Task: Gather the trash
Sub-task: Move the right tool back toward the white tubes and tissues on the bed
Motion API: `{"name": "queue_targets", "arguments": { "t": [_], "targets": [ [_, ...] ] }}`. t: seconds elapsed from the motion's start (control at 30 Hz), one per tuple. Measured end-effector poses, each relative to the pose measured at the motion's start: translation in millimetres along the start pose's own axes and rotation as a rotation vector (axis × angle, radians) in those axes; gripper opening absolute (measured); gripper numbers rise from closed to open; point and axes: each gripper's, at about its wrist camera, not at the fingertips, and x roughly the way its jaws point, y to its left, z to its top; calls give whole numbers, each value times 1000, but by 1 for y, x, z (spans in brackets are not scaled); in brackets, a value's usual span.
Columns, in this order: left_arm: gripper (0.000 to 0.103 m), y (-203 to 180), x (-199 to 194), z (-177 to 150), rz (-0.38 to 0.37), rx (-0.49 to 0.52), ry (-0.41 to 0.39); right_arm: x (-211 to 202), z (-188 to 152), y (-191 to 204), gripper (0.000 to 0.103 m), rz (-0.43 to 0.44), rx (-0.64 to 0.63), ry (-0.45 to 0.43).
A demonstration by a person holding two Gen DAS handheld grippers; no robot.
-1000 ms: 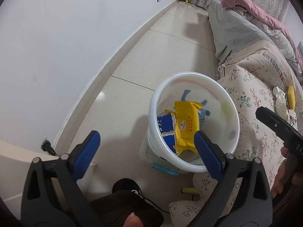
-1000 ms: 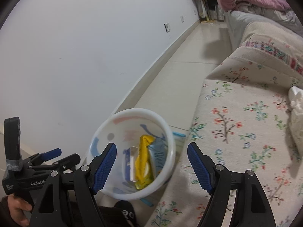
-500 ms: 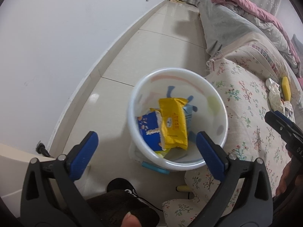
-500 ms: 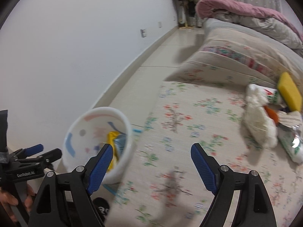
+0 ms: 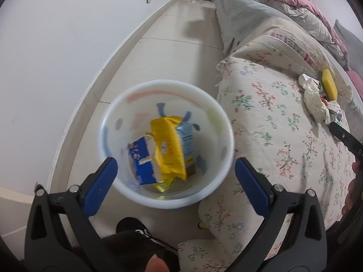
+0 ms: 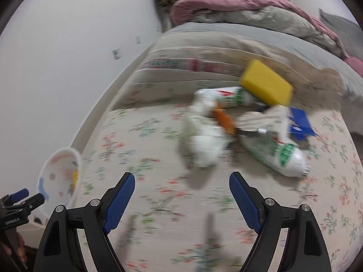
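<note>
Nearest in the left wrist view, the left gripper point(image 5: 173, 173) hangs with its blue-padded jaws spread wide and nothing between them, above a round white plastic bin point(image 5: 217, 113) standing on the tiled floor against the bed's edge. Inside the bin lie a yellow foil wrapper point(image 5: 169, 145), a torn blue and white packet point(image 5: 141, 156) and a pale blue carton point(image 5: 187, 146).

In the right wrist view, the right gripper point(image 6: 181, 195) also stands wide apart and empty, its jaws having just been opening, aimed over the flowered bedspread point(image 6: 140, 149). Further on lies the remaining trash: a crumpled white tissue wad point(image 6: 204, 145), an orange scrap point(image 6: 223, 122), two white tubes with green print point(image 6: 281, 156), a blue paper piece point(image 6: 299, 122) and a yellow sponge block point(image 6: 266, 81).

The pile is tangled, so a grab could likely lift only part of it or drag neighbours along. The soft, loose tissue may slip out on the way to the bin.

This view is smeared by motion; labels and the pile's exact layering cannot be made out.
</note>
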Motion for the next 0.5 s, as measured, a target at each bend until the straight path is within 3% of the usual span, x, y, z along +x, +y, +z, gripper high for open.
{"name": "queue_targets", "arguments": {
  "t": [0.27, 0.5],
  "targets": [
    [103, -29, 5, 4, -4, 38, -2, -6, -1, -74, 87, -85, 152, -69],
    [103, -61, 6, 13, -25, 84, -36, 0, 5, -106, 86, -47, 239, -119]
  ]
}}
